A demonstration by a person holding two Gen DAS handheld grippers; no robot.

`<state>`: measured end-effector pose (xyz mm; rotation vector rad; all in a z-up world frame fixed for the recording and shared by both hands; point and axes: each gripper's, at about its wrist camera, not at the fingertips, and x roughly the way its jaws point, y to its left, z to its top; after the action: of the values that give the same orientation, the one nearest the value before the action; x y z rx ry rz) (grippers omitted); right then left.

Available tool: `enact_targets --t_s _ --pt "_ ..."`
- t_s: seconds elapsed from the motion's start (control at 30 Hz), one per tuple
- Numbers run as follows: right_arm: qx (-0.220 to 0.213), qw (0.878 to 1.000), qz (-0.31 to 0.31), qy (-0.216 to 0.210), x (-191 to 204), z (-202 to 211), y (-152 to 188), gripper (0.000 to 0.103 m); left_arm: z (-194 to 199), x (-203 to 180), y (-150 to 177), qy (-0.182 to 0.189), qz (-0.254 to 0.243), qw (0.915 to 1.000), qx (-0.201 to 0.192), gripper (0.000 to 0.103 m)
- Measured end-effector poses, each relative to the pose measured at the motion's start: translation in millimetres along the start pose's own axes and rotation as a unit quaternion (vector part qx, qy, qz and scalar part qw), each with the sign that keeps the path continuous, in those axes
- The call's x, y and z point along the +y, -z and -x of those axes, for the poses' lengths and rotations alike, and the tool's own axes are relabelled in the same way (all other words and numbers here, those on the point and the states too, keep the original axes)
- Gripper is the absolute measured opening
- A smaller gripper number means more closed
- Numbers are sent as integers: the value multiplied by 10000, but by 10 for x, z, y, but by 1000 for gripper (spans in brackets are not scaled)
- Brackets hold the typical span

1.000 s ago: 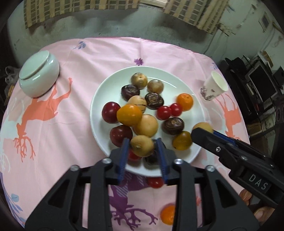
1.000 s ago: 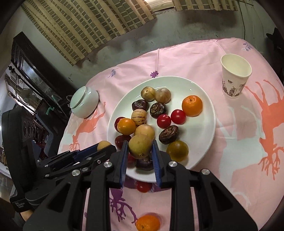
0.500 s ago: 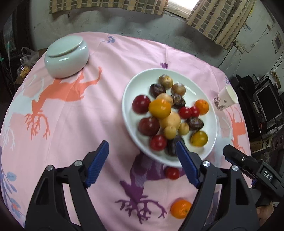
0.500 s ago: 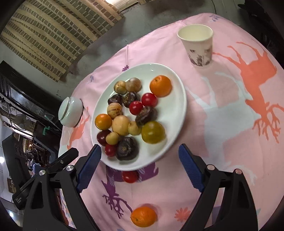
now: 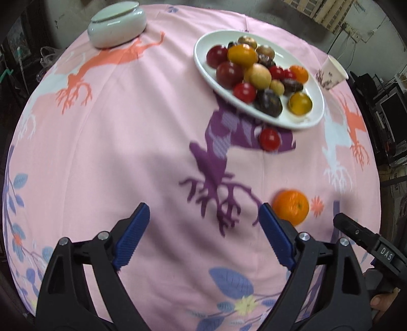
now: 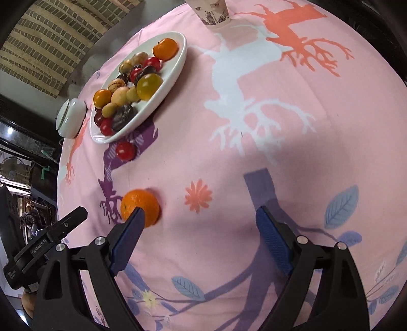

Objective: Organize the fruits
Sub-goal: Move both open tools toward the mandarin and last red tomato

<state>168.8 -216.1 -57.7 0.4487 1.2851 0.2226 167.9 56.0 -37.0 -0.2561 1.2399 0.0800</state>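
Note:
A white plate [image 5: 315,112] heaped with several red, orange, yellow and dark fruits sits far off at the upper right of the left wrist view. On the pink cloth lie a red tomato [image 5: 269,138] just below the plate and an orange [image 5: 291,207]. My left gripper [image 5: 203,211] hovers over bare cloth, its jaws opening and empty, with the orange just outside its right finger. In the right wrist view the plate [image 6: 178,63] is at the upper left. My right gripper [image 6: 201,216] is open and empty, and its left fingertip partly covers the orange [image 6: 142,203]. The tomato [image 6: 125,150] lies beyond.
A pale green lidded bowl [image 5: 117,23] stands at the far left of the round table and a paper cup [image 5: 330,73] at the far right, past the plate. The cup [image 6: 213,12] and bowl [image 6: 71,117] also show in the right wrist view. Dark furniture surrounds the table.
Both grippers were closed around fruit over the plate; they have opened, left the fruit on the plate and drawn back toward the near side of the table, close to the loose orange.

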Motion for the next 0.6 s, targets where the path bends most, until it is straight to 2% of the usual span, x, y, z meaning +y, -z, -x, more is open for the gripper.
enact_targets --t_s 0.23,0.47,0.6 --pt "109 9999 -3 18 -86 40 242 91 16 -155 246 -94 -295 9995 67 89" --pt "130 9999 -31 30 -214 143 385 91 48 -518 295 -47 -717 9974 -98 90" --pt "96 9999 -97 62 -342 222 425 92 7 -694 264 97 -754 9970 -143 90"
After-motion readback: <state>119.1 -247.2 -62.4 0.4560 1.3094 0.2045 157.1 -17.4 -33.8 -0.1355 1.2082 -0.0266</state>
